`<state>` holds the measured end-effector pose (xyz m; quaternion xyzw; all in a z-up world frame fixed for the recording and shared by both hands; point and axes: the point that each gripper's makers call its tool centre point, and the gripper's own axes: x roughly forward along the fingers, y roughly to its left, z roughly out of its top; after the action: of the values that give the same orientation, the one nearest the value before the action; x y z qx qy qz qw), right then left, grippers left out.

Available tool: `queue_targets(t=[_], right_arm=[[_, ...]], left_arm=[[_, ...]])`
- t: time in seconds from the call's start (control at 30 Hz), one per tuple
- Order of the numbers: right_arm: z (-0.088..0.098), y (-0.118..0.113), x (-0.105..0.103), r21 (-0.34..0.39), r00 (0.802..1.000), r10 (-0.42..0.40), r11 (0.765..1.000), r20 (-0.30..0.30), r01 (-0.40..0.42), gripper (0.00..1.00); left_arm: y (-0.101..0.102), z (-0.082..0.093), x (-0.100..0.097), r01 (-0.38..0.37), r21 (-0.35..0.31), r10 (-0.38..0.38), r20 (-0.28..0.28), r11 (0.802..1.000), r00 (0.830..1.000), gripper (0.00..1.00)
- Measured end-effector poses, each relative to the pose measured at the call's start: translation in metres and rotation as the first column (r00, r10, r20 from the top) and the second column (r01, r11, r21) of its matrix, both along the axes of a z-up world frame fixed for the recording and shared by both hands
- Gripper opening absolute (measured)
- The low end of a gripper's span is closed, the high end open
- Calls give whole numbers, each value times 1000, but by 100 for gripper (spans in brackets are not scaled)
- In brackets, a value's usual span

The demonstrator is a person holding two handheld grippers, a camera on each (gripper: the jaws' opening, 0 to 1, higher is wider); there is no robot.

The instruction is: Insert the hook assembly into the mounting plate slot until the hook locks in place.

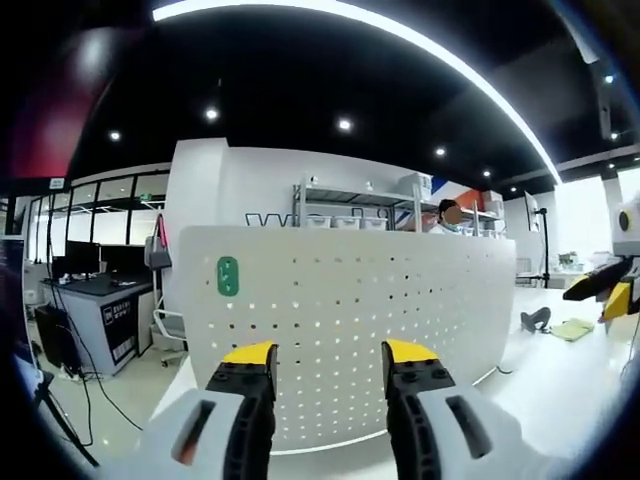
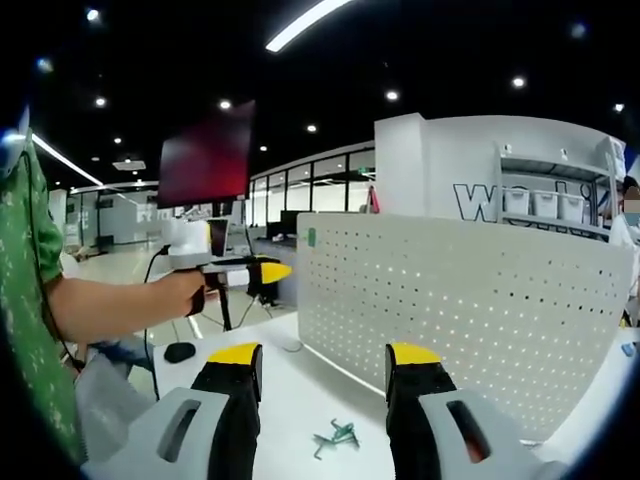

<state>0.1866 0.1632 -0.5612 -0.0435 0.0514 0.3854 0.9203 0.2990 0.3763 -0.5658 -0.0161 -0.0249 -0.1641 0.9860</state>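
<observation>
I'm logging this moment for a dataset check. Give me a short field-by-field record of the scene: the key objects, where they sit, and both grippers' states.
mounting plate: white perforated pegboard panel, upright on the white table
green tag: on the panel's upper left
hook assembly: small green metal hook piece, lying on the table in front of the panel, between the right gripper's fingers, ungrasped
left gripper: open, empty, facing the panel
right gripper: open, empty, above the hook
task state: hook not yet picked up

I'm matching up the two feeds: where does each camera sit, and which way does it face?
Left gripper view: rides the left gripper, facing the white perforated pegboard panel head-on; the right gripper enters at right.
Right gripper view: rides the right gripper, facing the panel obliquely, small green hook on white table; hand, left gripper.
Shared: the panel.
</observation>
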Motion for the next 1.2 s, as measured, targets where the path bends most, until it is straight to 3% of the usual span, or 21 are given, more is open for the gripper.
queue_targets(t=[0.67,1.2], right_arm=[[-2,3,-20,0,1000,18,1000,2,-18,50],[-20,-2,-27,-16,999,12,1000,-31,-13,50]], left_arm=[[-27,-33,-58,67,0,-67,-76,998,995,43],[-45,-58,-79,110,12,-107,-136,994,985,43]])
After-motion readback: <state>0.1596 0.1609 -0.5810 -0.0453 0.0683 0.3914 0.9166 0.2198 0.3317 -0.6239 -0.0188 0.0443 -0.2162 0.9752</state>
